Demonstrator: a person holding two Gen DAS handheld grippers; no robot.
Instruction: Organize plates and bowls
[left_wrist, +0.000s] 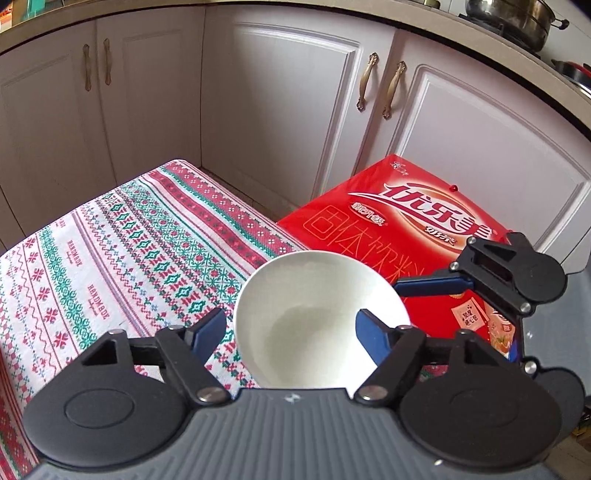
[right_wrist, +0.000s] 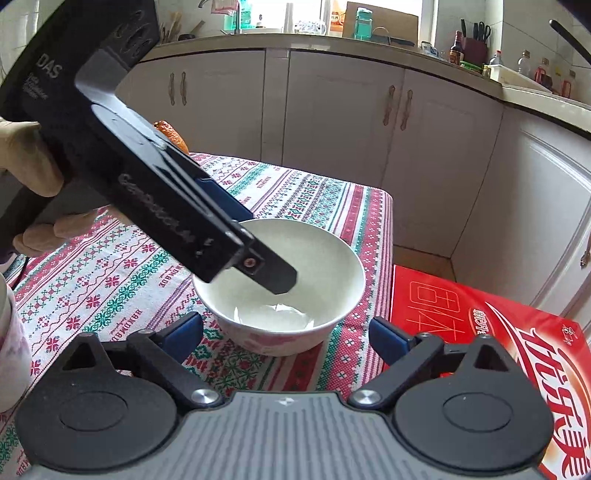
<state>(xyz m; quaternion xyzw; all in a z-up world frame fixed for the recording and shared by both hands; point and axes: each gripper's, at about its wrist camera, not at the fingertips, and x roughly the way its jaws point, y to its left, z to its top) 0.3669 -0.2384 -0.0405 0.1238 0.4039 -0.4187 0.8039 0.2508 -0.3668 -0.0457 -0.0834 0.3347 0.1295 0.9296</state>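
Observation:
A white bowl (left_wrist: 317, 317) with a pink pattern outside (right_wrist: 280, 291) sits near the right edge of the patterned tablecloth (left_wrist: 122, 240). My left gripper (left_wrist: 291, 328) is open and straddles the bowl's rim: its right finger lies inside the bowl, its left finger outside. In the right wrist view the left gripper (right_wrist: 255, 240) reaches down into the bowl from the upper left. My right gripper (right_wrist: 286, 334) is open and empty just in front of the bowl, its fingers apart from it. It also shows in the left wrist view (left_wrist: 436, 284) beside the bowl.
A red drinks carton (left_wrist: 413, 221) stands right of the table, also in the right wrist view (right_wrist: 491, 343). White cabinet doors (left_wrist: 295, 110) lie beyond. A pale patterned object (right_wrist: 11, 343) stands at the table's left. An orange object (right_wrist: 170, 133) peeks out behind the left gripper.

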